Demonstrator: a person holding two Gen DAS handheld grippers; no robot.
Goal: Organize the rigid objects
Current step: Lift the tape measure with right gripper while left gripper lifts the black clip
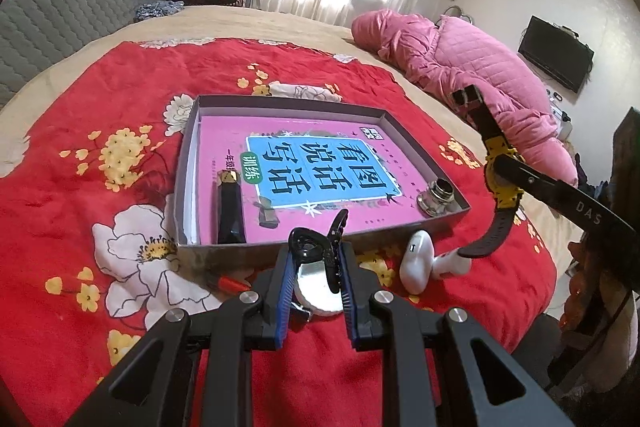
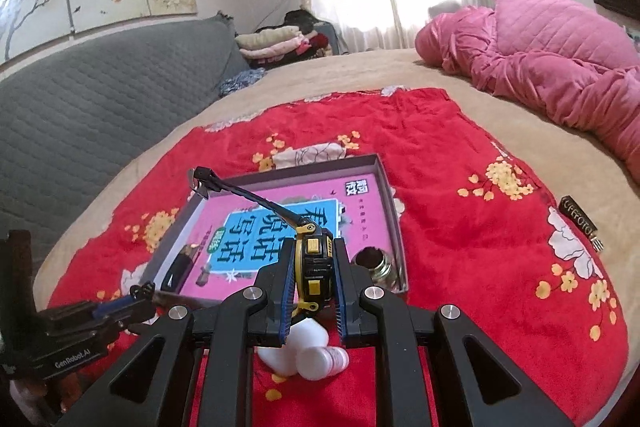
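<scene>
A shallow grey box [image 1: 188, 155] lies on the red flowered cloth with a pink book inside. On the book rest a black tube [image 1: 230, 215] and a metal fitting [image 1: 436, 199]. My left gripper [image 1: 316, 257] is shut on a black hair clip [image 1: 310, 247], just in front of the box's near wall. A round mirror [image 1: 316, 287] lies below it. My right gripper [image 2: 314, 249] is shut on a yellow-and-black watch [image 2: 314, 263], held above the box's near right corner with its strap [image 2: 248, 197] sticking out over the book. In the left wrist view the watch [image 1: 500, 151] hangs at the right.
A white earbud-like object [image 1: 418, 263] lies on the cloth by the box's near right corner. A red pen [image 1: 230, 283] sits near the front wall. A pink quilt [image 2: 552, 67] is piled at the far right, a grey headboard [image 2: 100, 107] at the left. A small dark tag [image 2: 580, 223] lies at the cloth's right edge.
</scene>
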